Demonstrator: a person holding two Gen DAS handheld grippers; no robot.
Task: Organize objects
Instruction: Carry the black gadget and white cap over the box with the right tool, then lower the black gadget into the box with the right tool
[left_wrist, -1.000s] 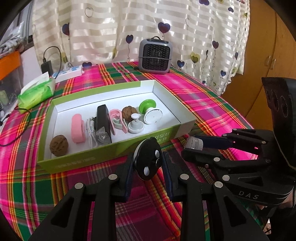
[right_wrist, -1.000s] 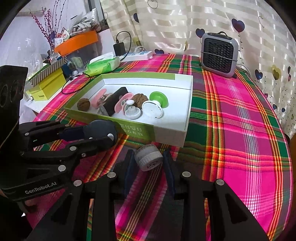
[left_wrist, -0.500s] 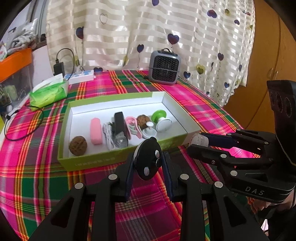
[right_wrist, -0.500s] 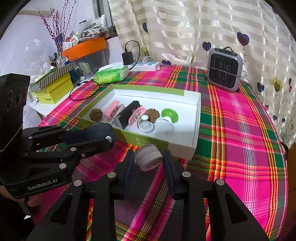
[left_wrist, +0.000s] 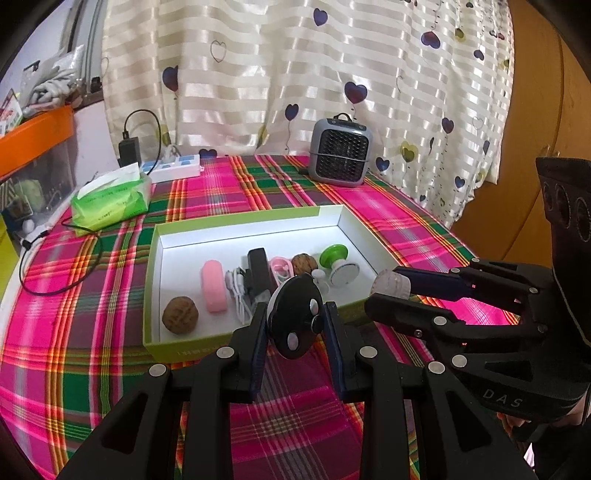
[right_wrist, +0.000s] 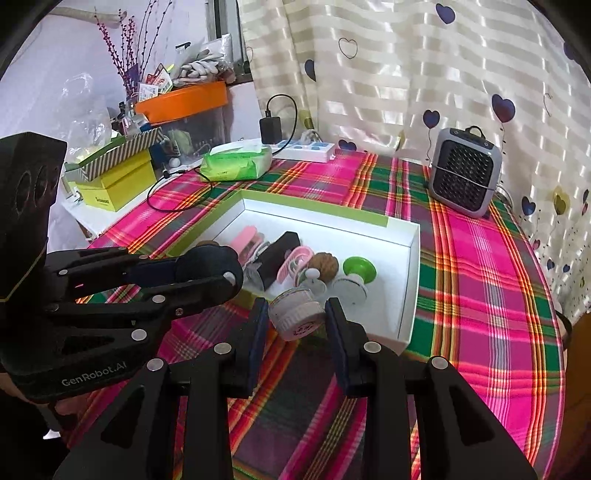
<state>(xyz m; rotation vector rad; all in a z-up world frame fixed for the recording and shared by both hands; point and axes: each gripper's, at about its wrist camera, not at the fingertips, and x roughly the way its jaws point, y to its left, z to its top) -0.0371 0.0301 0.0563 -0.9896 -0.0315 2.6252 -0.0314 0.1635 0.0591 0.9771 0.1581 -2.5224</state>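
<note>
Your right gripper (left_wrist: 391, 295) carries raised "DAS" lettering on its black body, and your left gripper (right_wrist: 221, 271) reads "GenRobot.AI". The front wall of the shallow green-and-white cardboard box (left_wrist: 184, 347) bears small pale print, too small to read, and the mark on the jar's face is blurred.

Your left gripper's jaws are clamped on a round black disc-shaped gadget with white buttons (left_wrist: 295, 317), held on edge above the near wall of the box. Your right gripper's jaws are clamped on a small white ribbed-lid jar (right_wrist: 297, 314), tilted, held over the near right corner of the box.

Inside the box lie a brown walnut (left_wrist: 180, 315), a pink oblong case (left_wrist: 213, 290), a white coiled cable (left_wrist: 236, 291), a black rectangular block (left_wrist: 258, 273), a pink clip (left_wrist: 280, 267), a second walnut (left_wrist: 304, 263), and a green-topped white suction knob (left_wrist: 338, 264). The disc hides part of the block and a small white piece beside the knob.

The pink-and-green plaid cloth on the desk (left_wrist: 92, 369) also holds a green tissue pack (left_wrist: 110, 203), a grey mini heater (left_wrist: 341, 153) and a white power strip (left_wrist: 173, 168).
</note>
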